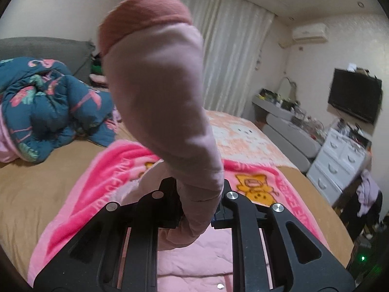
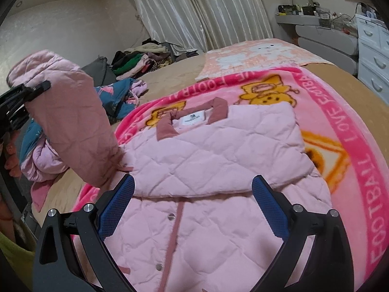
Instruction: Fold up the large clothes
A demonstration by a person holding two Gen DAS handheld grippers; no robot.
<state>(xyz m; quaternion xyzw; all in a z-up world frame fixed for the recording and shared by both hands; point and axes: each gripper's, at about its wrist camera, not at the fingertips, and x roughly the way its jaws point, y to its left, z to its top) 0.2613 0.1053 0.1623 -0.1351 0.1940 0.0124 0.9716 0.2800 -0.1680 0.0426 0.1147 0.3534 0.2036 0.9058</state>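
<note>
The quilted jacket point(image 2: 218, 160) is pale pink with a diamond-stitch pattern, dusty rose collar and placket trim, and silver snaps. Under it lies a hot-pink blanket point(image 2: 345, 126) with white lettering and orange cartoon bears. Beside the blanket sits a teal quilt point(image 1: 48, 107) patterned with pink flamingos.

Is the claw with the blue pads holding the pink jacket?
No, the right gripper hangs open above the pink jacket, its blue pads spread wide with nothing between them.

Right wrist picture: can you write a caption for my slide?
Open right gripper hovers over a pink quilted jacket on a pink blanket, while the left gripper lifts its sleeve.
</note>
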